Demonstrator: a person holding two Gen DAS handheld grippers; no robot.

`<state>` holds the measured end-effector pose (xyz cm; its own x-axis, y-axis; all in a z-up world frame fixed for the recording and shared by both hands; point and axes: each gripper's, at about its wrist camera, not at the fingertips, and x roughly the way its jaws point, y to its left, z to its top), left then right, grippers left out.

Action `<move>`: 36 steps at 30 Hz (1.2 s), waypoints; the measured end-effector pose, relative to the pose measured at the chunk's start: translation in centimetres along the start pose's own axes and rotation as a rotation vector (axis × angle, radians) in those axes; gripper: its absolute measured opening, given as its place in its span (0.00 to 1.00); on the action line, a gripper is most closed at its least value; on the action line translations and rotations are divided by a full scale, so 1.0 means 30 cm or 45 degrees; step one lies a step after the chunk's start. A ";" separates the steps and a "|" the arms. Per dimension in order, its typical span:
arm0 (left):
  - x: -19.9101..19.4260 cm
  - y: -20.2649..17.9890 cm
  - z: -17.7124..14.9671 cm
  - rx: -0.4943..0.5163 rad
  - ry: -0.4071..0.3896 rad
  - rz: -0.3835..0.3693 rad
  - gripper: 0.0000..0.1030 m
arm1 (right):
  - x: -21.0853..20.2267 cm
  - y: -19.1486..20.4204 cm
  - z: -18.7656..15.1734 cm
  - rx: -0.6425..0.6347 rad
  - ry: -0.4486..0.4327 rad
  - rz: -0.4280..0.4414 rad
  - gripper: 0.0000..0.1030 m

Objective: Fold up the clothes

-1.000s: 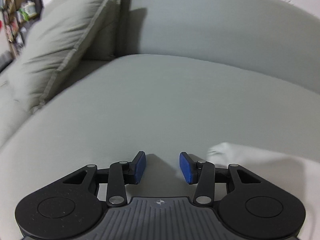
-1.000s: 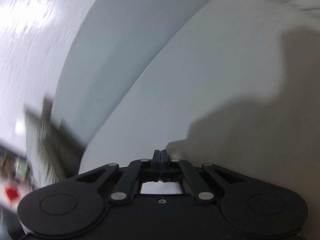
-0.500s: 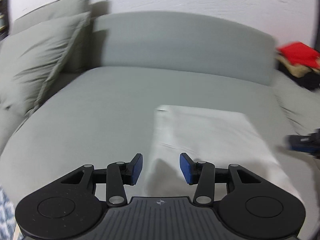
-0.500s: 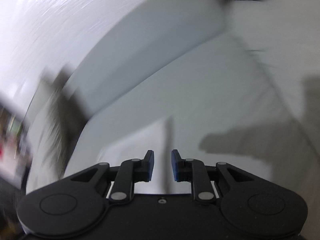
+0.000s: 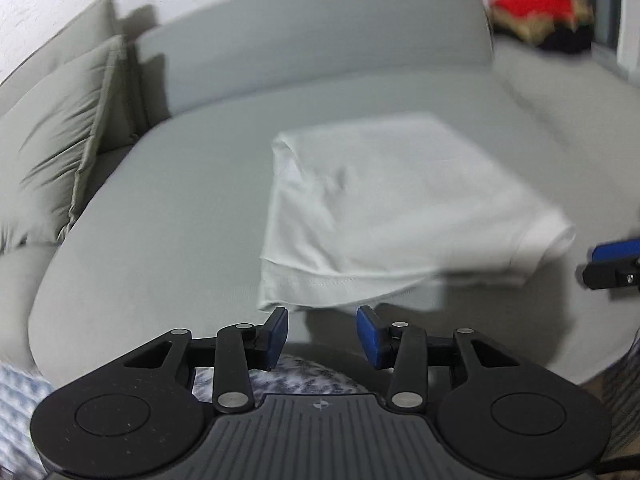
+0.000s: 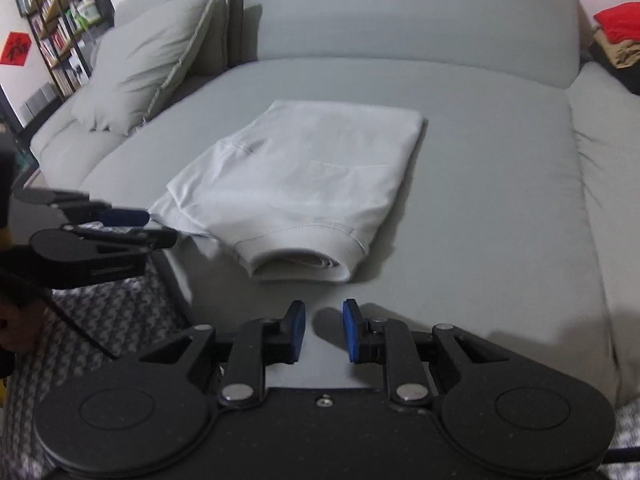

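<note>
A white garment (image 6: 308, 168) lies folded into a rough rectangle on the grey sofa seat (image 6: 480, 200); it also shows in the left wrist view (image 5: 384, 208). Its ribbed hem opening faces the seat's front edge. My left gripper (image 5: 322, 338) is open and empty, just short of the garment's near left corner; it also shows at the left in the right wrist view (image 6: 120, 224). My right gripper (image 6: 324, 330) is open and empty, just in front of the hem. Its blue fingertips (image 5: 612, 250) show at the right edge of the left wrist view.
Grey cushions (image 6: 152, 60) lean at the sofa's left end. A pile of red, tan and black clothes (image 5: 540, 12) sits at the far right. A bookshelf (image 6: 56, 28) stands behind on the left. A patterned rug (image 6: 100, 340) lies below the seat's front edge.
The right gripper has opened and let go of the white garment, which now lies folded on the seat. Both grippers have drawn back toward the seat's front edge.
</note>
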<state>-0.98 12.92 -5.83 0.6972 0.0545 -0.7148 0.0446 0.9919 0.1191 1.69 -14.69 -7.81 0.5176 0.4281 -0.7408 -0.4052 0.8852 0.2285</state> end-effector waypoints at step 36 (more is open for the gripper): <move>0.614 0.197 0.324 -0.676 0.287 -0.643 0.56 | 0.522 -0.496 0.225 1.198 -0.013 0.418 0.25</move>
<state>19.09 18.67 -11.60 0.5179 -0.4545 -0.7247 -0.0705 0.8216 -0.5657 20.89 -19.92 -18.55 0.4950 0.6751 -0.5471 0.2310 0.5047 0.8318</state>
